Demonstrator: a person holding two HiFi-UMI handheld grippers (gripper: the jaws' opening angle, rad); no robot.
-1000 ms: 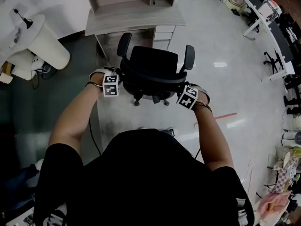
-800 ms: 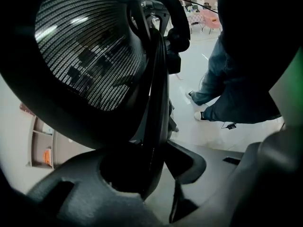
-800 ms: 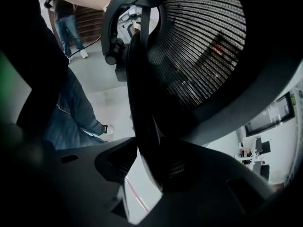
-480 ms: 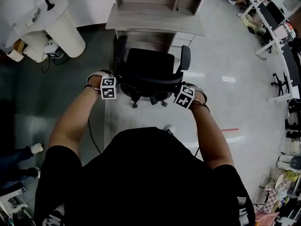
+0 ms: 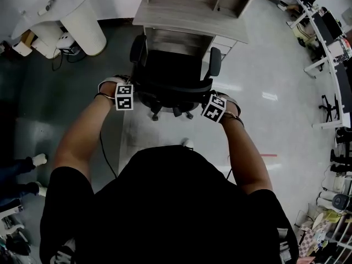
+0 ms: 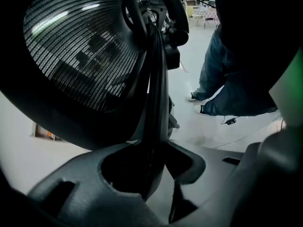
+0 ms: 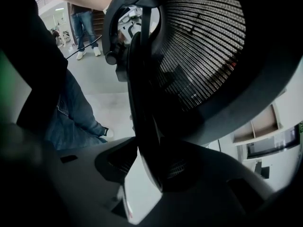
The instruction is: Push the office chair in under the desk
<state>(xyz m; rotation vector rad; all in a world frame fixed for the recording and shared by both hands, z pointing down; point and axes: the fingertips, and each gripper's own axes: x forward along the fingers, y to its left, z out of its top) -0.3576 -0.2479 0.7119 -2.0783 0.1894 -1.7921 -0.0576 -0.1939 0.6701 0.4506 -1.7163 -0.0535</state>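
Before the desk [image 5: 190, 16], the chair [image 5: 171, 70] stands with its seat front at the desk's edge and its backrest out over the floor. Both of the person's arms reach forward, elbows slightly bent, with one hand at each side of the backrest, level with one another. The left tongs [image 6: 150, 171] are closing, with the backrest's left rim between their jaws and touching them. The right tongs [image 7: 147, 167] stand fairly wide, clamped on the right rim.
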